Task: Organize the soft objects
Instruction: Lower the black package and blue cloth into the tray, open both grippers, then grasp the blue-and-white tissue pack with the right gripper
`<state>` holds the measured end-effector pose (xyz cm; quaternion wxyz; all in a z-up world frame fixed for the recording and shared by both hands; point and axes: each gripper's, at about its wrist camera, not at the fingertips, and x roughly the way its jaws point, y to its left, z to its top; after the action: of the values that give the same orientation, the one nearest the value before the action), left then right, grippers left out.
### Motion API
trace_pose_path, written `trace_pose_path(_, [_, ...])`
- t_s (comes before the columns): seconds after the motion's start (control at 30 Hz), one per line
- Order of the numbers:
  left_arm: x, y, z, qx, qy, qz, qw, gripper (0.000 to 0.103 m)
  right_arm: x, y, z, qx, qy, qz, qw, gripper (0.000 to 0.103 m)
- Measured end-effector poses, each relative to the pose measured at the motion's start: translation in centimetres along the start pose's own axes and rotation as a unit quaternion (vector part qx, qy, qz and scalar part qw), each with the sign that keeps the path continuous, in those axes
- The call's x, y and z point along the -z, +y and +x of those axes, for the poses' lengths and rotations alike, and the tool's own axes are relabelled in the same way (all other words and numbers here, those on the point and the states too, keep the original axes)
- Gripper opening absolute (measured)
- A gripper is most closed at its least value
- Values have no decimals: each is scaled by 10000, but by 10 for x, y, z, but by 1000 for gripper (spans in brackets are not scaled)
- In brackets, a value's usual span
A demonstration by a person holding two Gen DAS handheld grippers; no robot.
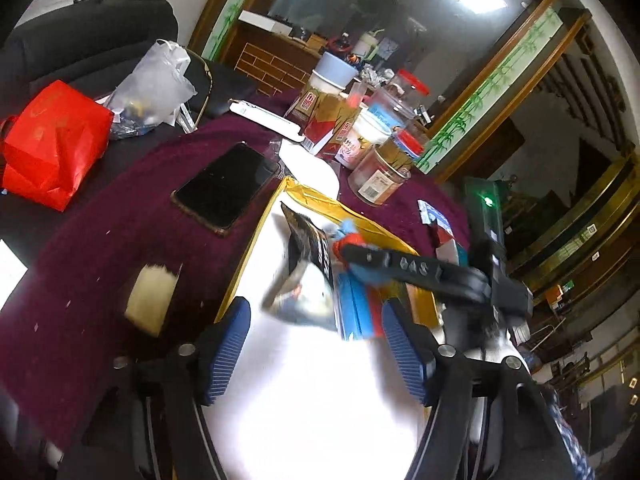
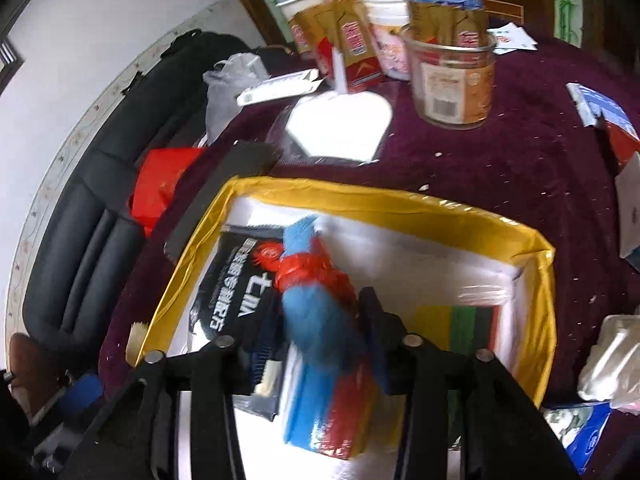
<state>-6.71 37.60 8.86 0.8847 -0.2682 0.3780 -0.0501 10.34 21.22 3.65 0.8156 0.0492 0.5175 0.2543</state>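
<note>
left wrist view: dark red cloth (image 1: 100,272) under one box (image 1: 256,240); phone (image 1: 226,186) beside box; left gripper (image 1: 316,344) wide, empty; right gripper (image 2: 316,344) around blue-red toy (image 2: 316,304), grip unclear.

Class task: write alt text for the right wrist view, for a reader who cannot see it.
The right tongs hang over a yellow-rimmed box, a blurred blue-and-red soft bundle between them. A black packet lies inside; a glass jar stands beyond on the maroon cloth.

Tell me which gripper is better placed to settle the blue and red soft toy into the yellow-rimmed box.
Right. The right gripper straddles the blue and red soft toy directly over the yellow-rimmed box. The left gripper is open, holds nothing and sits back from the toy.
</note>
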Motion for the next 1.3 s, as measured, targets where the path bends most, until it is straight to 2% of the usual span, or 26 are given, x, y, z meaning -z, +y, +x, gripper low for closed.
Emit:
trace_pose_path(0.13, [10, -8, -7, 97, -20, 11, 10000, 75, 6, -13, -43, -190, -359, 70, 9992, 49])
trace_pose_path(0.2, [15, -16, -9, 240, -25, 45, 9997, 75, 17, -23, -77, -228, -599, 7, 9979, 56])
trace_pose_path(0.27, [21, -27, -10, 333, -37, 152, 9993, 76, 34, -39, -112, -170, -866, -71, 9961, 60])
trace_pose_path(0.37, [32, -51, -5, 508, 44, 419, 9978, 79, 71, -76, -166, 279, -1314, -90, 9909, 71])
trace_pose_path(0.43, [41, -69, 3, 630, 193, 583, 9961, 79, 90, -102, -184, 637, -1461, -7, 9872, 72])
trace_pose_path(0.53, [54, -97, 16, 787, 370, 730, 9935, 79, 114, -142, -183, 941, -1172, 242, 9883, 72])
trace_pose_path(0.63, [71, -123, 23, 916, 509, 823, 9911, 79, 128, -156, -167, 710, -938, 432, 9921, 71])
trace_pose_path(0.77, [89, -136, 18, 831, 608, 908, 9905, 79, 119, -150, -137, 450, -791, 382, 9951, 71])
trace_pose_path(0.87, [97, -136, 11, 680, 630, 875, 9918, 79, 102, -146, -117, 506, -774, 472, 9946, 71])
trace_pose_path(0.93, [99, -133, 3, 585, 600, 826, 9931, 79, 93, -153, -100, 138, -599, 762, 9952, 63])
trace_pose_path(0.97, [98, -132, 1, 557, 595, 805, 9934, 79, 91, -157, -91, -2, -409, 928, 9948, 52])
trace_pose_path(1.0, [98, -130, -1, 536, 590, 791, 9937, 79, 92, -161, -85, -198, -274, 1058, 9938, 49])
trace_pose_path(1.03, [97, -129, -4, 518, 566, 788, 9939, 79, 95, -161, -87, -406, -287, 1032, 9934, 46])
trace_pose_path(1.1, [96, -126, -10, 521, 471, 859, 9938, 79, 108, -161, -91, -1173, 81, 1004, 9880, 45])
trace_pose_path(1.17, [95, -125, -11, 559, 453, 897, 9934, 79, 126, -156, -101, -1470, 422, 663, 9860, 45])
trace_pose_path(1.23, [94, -124, -7, 673, 469, 860, 9929, 79, 137, -156, -115, -1394, 342, 523, 9883, 45])
trace_pose_path(1.3, [95, -125, -2, 754, 501, 856, 9922, 79, 141, -150, -133, -818, -8, 140, 9966, 46])
